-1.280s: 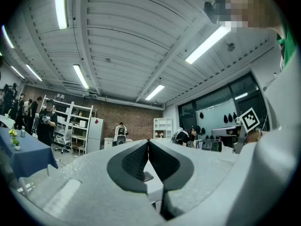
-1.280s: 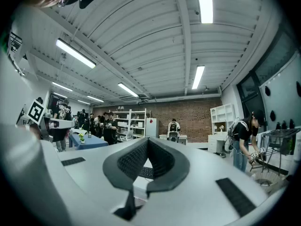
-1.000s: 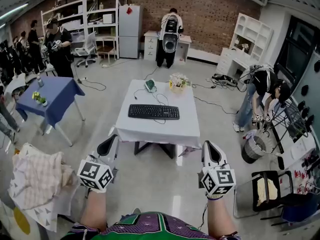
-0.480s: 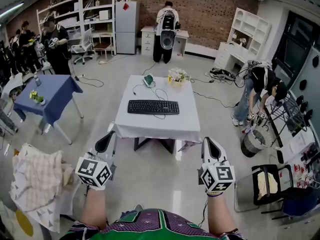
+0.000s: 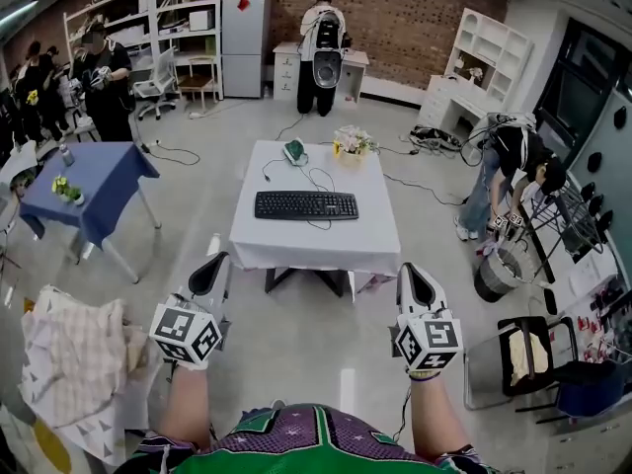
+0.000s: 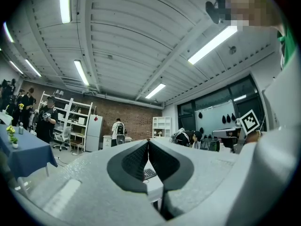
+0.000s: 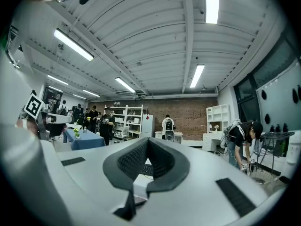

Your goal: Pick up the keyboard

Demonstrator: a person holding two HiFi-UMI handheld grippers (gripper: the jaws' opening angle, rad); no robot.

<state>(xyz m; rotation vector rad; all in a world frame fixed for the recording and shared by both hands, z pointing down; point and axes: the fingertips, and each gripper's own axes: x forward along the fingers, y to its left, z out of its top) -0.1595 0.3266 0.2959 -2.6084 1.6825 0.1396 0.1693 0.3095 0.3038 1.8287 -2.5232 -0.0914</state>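
Left gripper (image 5: 218,264): jaws pressed together, nothing btwn them, held level at approx 7 o'c of the table (image 5: 316,252), well short of it.

Keyboard (image 5: 306,204) lies flat mid-table on the white cloth, dead ahead at 12 o'c, long side across. Its cable (image 5: 318,180) loops off toward 12. Green mouse-like item (image 5: 294,149) sits at its 11, flowers (image 5: 350,146) at its 1.

Right gripper (image 5: 409,270): also closed tight, empty, approx 5 o'c of the table.

Step, as I read it: approach. To do it well:
- come in square to the near edge
- spread both jaws before arrival
- take the short ends at 9 & 3 together
- lift level
- watch cable slack so nothing at the far end gets dragged
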